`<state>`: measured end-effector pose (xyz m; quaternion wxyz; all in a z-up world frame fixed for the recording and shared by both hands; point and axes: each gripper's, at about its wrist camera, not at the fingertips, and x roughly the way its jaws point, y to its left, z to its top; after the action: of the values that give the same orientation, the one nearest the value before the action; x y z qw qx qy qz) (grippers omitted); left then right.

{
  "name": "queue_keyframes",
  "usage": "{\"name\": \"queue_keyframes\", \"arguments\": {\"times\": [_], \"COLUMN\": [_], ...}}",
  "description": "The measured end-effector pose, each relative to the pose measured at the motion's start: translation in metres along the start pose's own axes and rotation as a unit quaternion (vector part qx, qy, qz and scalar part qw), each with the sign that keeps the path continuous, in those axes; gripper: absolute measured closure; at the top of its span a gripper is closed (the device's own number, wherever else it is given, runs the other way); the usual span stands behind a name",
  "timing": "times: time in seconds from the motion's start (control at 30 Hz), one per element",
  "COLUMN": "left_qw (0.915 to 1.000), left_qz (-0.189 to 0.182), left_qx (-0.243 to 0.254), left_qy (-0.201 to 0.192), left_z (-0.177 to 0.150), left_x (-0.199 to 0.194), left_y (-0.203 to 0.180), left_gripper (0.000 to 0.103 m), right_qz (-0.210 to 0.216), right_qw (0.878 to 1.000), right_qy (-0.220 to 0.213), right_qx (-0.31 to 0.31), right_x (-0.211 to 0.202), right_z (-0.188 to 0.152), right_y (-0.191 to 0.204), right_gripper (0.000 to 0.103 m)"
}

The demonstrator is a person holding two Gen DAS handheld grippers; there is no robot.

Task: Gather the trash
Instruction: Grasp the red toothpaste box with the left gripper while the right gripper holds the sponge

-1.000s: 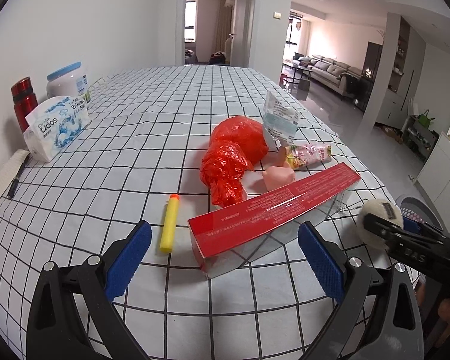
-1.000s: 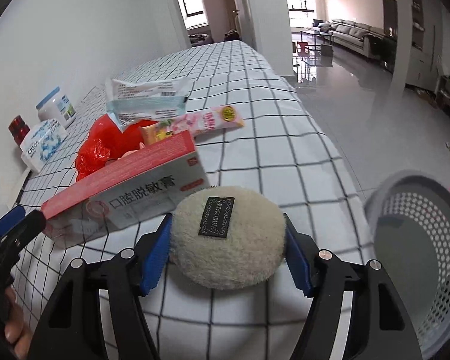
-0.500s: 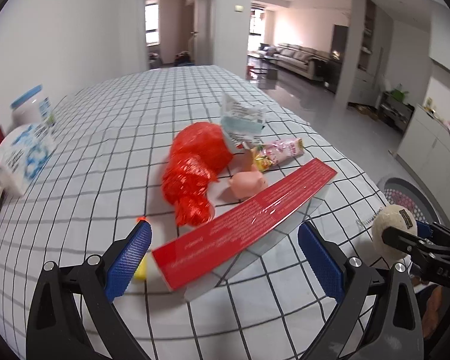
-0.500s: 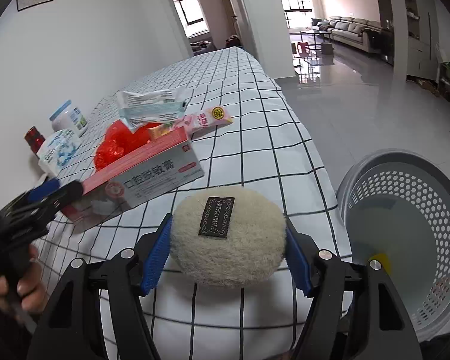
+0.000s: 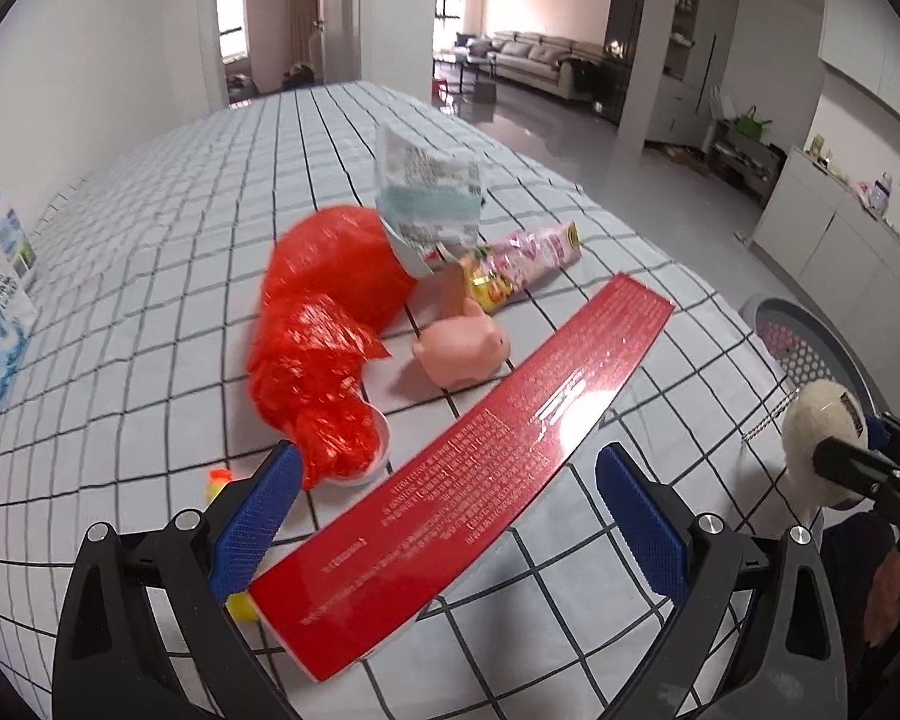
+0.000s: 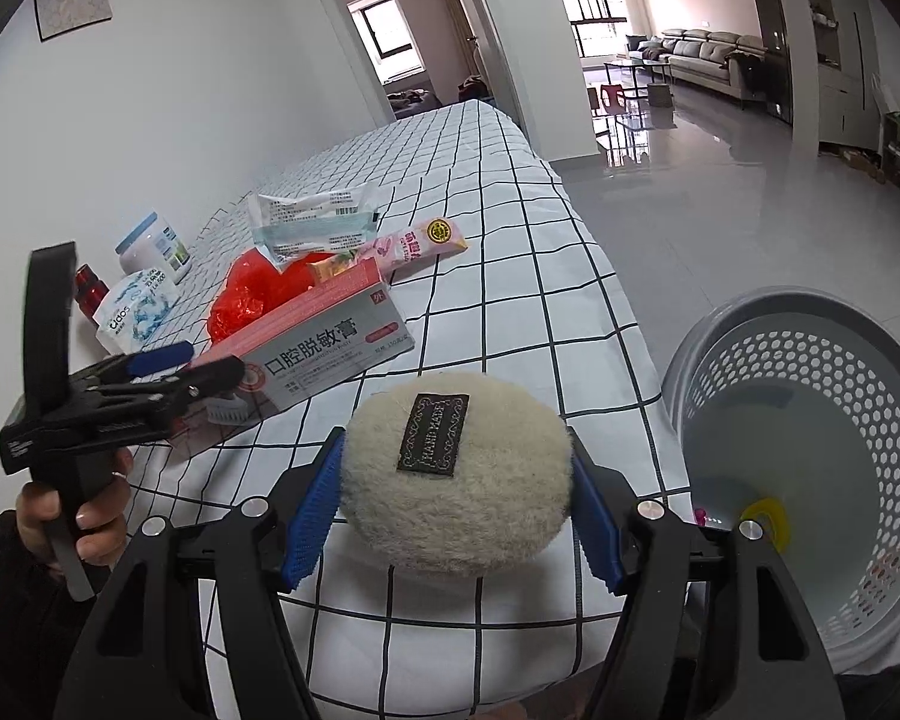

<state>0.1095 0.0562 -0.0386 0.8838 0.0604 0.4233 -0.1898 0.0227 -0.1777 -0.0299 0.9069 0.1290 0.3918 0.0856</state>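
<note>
My right gripper is shut on a cream fluffy pouch with a black label, held above the table's near edge, left of the grey perforated trash basket. My left gripper is open, its blue pads on either side of a long red toothpaste box that lies on the checked tablecloth; it also shows in the right wrist view. Beyond the box lie a red plastic bag, a pink pig toy, a pink snack wrapper and a mask packet.
A yellow foam dart lies partly behind my left finger. A tissue pack, a white jar and a red bottle stand by the wall. The basket stands on the floor off the table's right edge, with small items inside.
My left gripper has moved forward and turned right, so the red box now lies between its fingers. My right gripper has carried the pouch toward the basket, which is nearer and larger.
</note>
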Motion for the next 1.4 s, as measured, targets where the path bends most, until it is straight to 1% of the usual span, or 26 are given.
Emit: {"name": "queue_keyframes", "arguments": {"times": [0.27, 0.4, 0.5, 0.6, 0.67, 0.8, 0.87, 1.0, 1.03, 1.07, 1.1, 1.17, 1.2, 1.27, 1.3, 1.33, 1.4], "left_qw": [0.9992, 0.9990, 0.9966, 0.9953, 0.9949, 0.9964, 0.9969, 0.9971, 0.9970, 0.9968, 0.9966, 0.9964, 0.9960, 0.9953, 0.9952, 0.9953, 0.9952], "left_qz": [-0.035, -0.041, -0.076, -0.091, -0.094, -0.070, -0.048, -0.006, 0.001, 0.007, 0.015, 0.025, 0.028, 0.029, 0.026, 0.027, 0.032], "left_qx": [-0.014, -0.011, -0.022, -0.018, -0.017, -0.030, -0.047, -0.059, -0.062, -0.064, -0.065, -0.067, -0.070, -0.077, -0.079, -0.080, -0.082], "left_qy": [0.010, 0.014, 0.024, 0.029, 0.032, 0.037, 0.042, 0.047, 0.047, 0.047, 0.047, 0.046, 0.047, 0.051, 0.052, 0.046, 0.042], "left_z": [-0.011, -0.018, -0.023, -0.027, -0.028, -0.024, -0.023, -0.025, -0.025, -0.025, -0.025, -0.025, -0.026, -0.027, -0.028, -0.028, -0.029], "left_x": [-0.005, -0.010, -0.017, -0.021, -0.020, -0.011, -0.005, 0.005, 0.006, 0.007, 0.010, 0.013, 0.016, 0.020, 0.022, 0.022, 0.021], "left_y": [-0.012, -0.024, -0.036, -0.051, -0.060, -0.066, -0.067, -0.068, -0.067, -0.067, -0.067, -0.066, -0.065, -0.062, -0.062, -0.061, -0.060], "left_gripper": [0.007, 0.007, 0.007, 0.007, 0.007, 0.007, 0.007, 0.008, 0.012, 0.020, 0.023, 0.036, 0.040, 0.055, 0.059, 0.066, 0.067], "right_qz": [0.001, 0.002, 0.002, 0.001, 0.001, 0.000, -0.003, -0.004, -0.005, -0.006, -0.006, -0.007, -0.007, -0.007, -0.008, -0.008, -0.010], "right_qw": [1.000, 1.000, 1.000, 1.000, 1.000, 0.999, 0.999, 0.999, 0.999, 0.999, 0.999, 0.999, 0.999, 0.999, 0.999, 0.999, 0.999], "right_qy": [-0.006, -0.010, -0.012, -0.014, -0.016, -0.020, -0.021, -0.023, -0.023, -0.023, -0.023, -0.022, -0.022, -0.021, -0.020, -0.020, -0.020], "right_qx": [0.010, 0.012, 0.016, 0.022, 0.026, 0.031, 0.033, 0.037, 0.038, 0.038, 0.039, 0.039, 0.038, 0.038, 0.039, 0.040, 0.041], "right_x": [-0.004, -0.008, -0.010, -0.013, -0.015, -0.018, -0.020, -0.022, -0.022, -0.023, -0.023, -0.023, -0.023, -0.022, -0.022, -0.021, -0.021], "right_z": [-0.001, -0.002, -0.002, -0.002, -0.003, -0.005, -0.007, -0.009, -0.009, -0.010, -0.010, -0.012, -0.012, -0.013, -0.014, -0.014, -0.015], "right_y": [-0.005, -0.008, -0.012, -0.016, -0.019, -0.023, -0.026, -0.031, -0.032, -0.033, -0.035, -0.036, -0.036, -0.037, -0.038, -0.038, -0.040], "right_gripper": [0.037, 0.037, 0.037, 0.037, 0.037, 0.037, 0.037, 0.037, 0.037, 0.037, 0.037, 0.037, 0.037, 0.037, 0.037, 0.037, 0.037]}}
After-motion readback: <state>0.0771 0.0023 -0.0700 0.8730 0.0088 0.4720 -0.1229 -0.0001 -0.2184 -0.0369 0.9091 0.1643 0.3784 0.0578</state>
